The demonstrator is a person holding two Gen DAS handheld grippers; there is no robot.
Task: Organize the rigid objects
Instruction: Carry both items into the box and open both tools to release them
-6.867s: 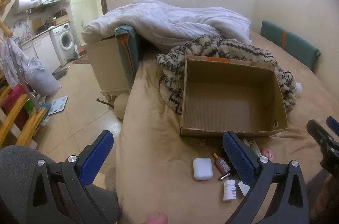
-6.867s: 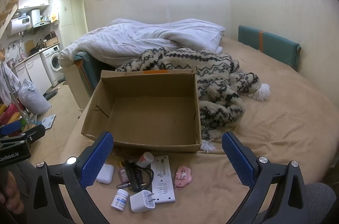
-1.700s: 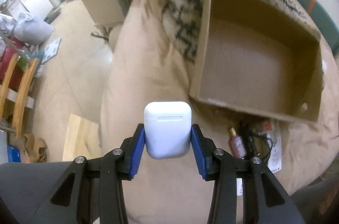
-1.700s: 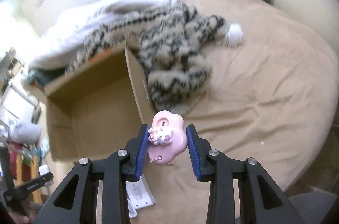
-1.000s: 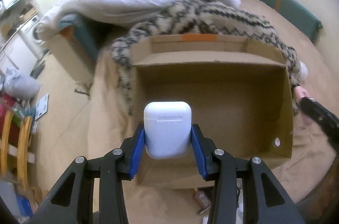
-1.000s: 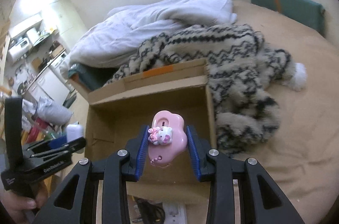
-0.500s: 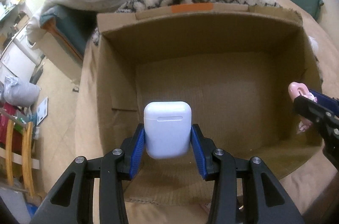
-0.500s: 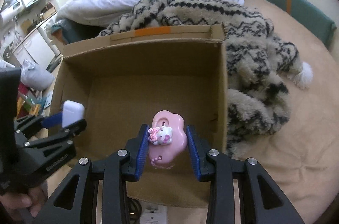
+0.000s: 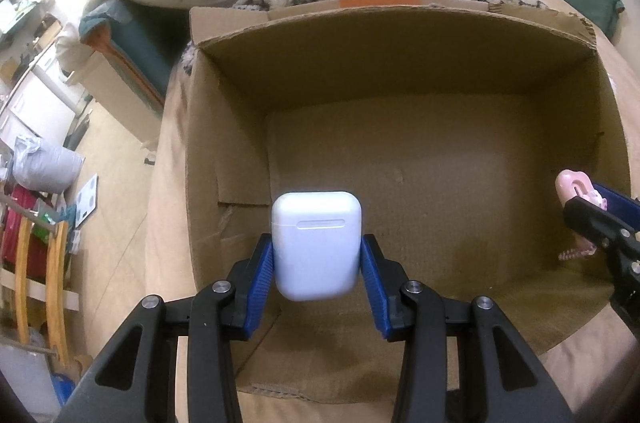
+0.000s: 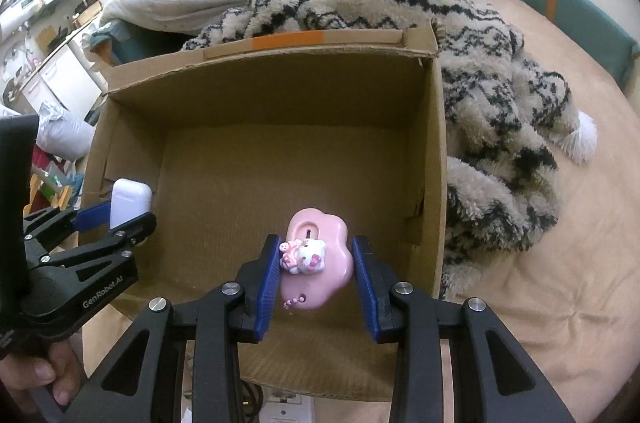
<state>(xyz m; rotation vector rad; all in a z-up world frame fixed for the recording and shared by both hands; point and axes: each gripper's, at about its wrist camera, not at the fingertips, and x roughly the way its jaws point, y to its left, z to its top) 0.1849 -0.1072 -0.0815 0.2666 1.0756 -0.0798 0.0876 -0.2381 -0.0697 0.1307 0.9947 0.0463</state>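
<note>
White case (image 9: 316,245) between left hand-held gripper (image 9: 317,265) pads, over cardboard box (image 9: 400,35).

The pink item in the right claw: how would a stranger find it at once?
Find the open cardboard box on the bed. Above its floor, the right claw grips a pink cloud-shaped charm bearing a small white cat figure; the left claw holds a plain white case.

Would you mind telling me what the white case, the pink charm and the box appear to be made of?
White case: likely glossy hard plastic, smooth with a lid seam. Pink charm: probably moulded plastic, shiny. Box: matte brown corrugated cardboard, with ragged torn edges.
</note>
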